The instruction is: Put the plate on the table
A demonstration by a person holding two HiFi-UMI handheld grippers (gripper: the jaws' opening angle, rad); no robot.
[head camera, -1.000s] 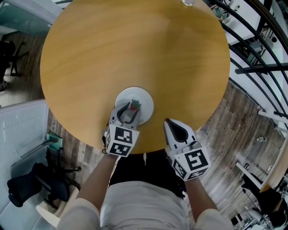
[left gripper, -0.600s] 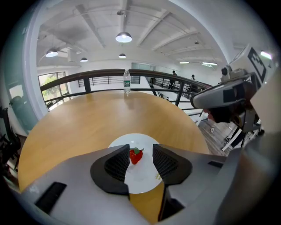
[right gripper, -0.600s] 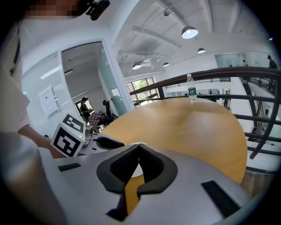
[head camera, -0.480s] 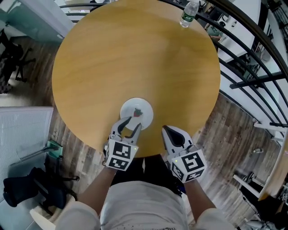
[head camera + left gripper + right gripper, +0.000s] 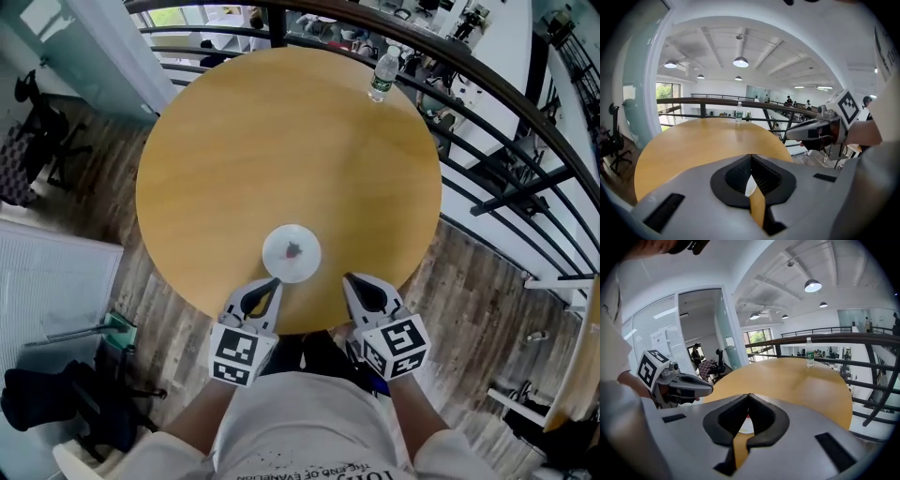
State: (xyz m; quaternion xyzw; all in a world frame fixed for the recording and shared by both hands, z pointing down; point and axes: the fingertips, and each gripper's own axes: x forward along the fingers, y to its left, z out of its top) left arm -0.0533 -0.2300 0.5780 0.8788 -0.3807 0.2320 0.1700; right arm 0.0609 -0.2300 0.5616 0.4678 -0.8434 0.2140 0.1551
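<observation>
A small white plate (image 5: 292, 253) with a red and green picture lies flat on the round wooden table (image 5: 281, 141), near its front edge. My left gripper (image 5: 275, 281) hangs just short of the plate and apart from it. Its jaws have just been closing and now meet with nothing between them. My right gripper (image 5: 348, 278) is shut and empty to the plate's right. In the left gripper view the tips meet at the left gripper (image 5: 750, 157), and a sliver of the plate (image 5: 750, 186) shows below. The right gripper view shows the plate (image 5: 746, 425) past the closed right gripper (image 5: 749, 395).
A water bottle (image 5: 382, 75) stands at the table's far right edge, beside a dark curved railing (image 5: 487, 103). An office chair (image 5: 37, 141) stands on the wood floor at left. A white panel (image 5: 47, 281) and dark gear (image 5: 56, 403) sit lower left.
Both grippers have pulled back from the plate towards the table's front edge and risen. The left jaws, open round the plate's near rim before, are now shut. The plate stays on the table.
</observation>
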